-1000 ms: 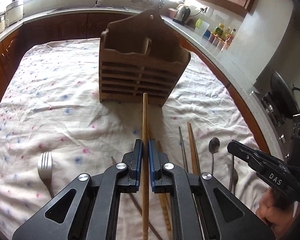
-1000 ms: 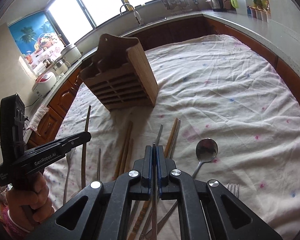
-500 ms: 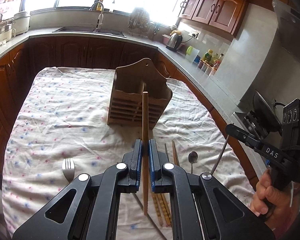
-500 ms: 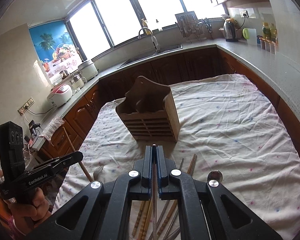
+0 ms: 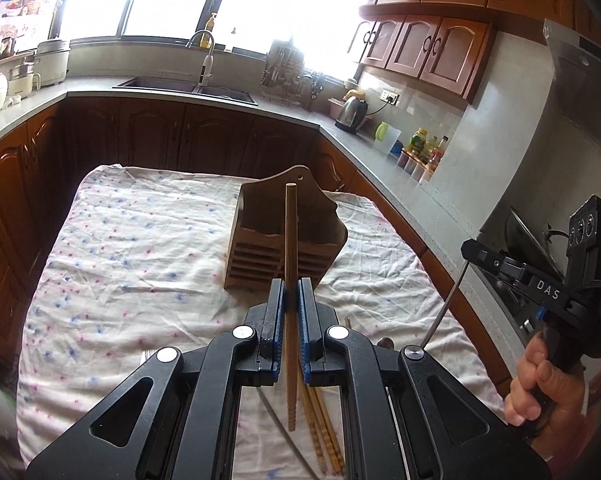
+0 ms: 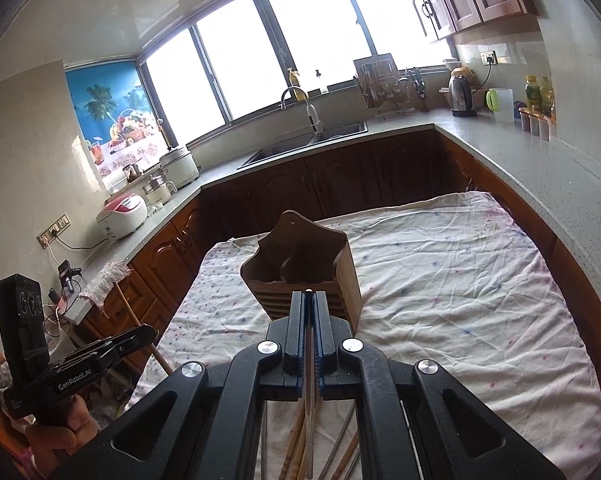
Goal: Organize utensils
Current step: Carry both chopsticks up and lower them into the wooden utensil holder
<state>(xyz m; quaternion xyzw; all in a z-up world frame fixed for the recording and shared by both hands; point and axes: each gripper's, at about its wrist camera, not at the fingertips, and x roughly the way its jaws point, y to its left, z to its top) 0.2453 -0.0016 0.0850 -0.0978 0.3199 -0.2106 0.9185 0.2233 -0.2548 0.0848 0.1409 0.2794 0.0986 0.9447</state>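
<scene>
Above floral cloth point(image 5: 132, 248): left claw point(image 5: 288, 296) grips wooden chopstick point(image 5: 290, 240); right claw point(image 6: 309, 308) pinches, seemingly, metal chopstick point(image 6: 308, 420).

1. Wooden chopstick point(image 5: 290, 272) in the left gripper point(image 5: 290, 300): lower end seen only through the frame gap; it crosses and hides a strip of the wooden holder point(image 5: 260, 240).
2. Metal utensil point(image 6: 309, 400) in the right gripper point(image 6: 309, 308): only a thin edge shows; type cannot be told.
3. Loose chopsticks point(image 5: 320, 428) at the table's near edge: mostly covered by the gripper body; count unclear.
4. Fork point(image 5: 146, 356): only a tip shows.
5. Holder compartments: interiors in shadow.
6. Window point(image 6: 312, 32): blown out white.
</scene>
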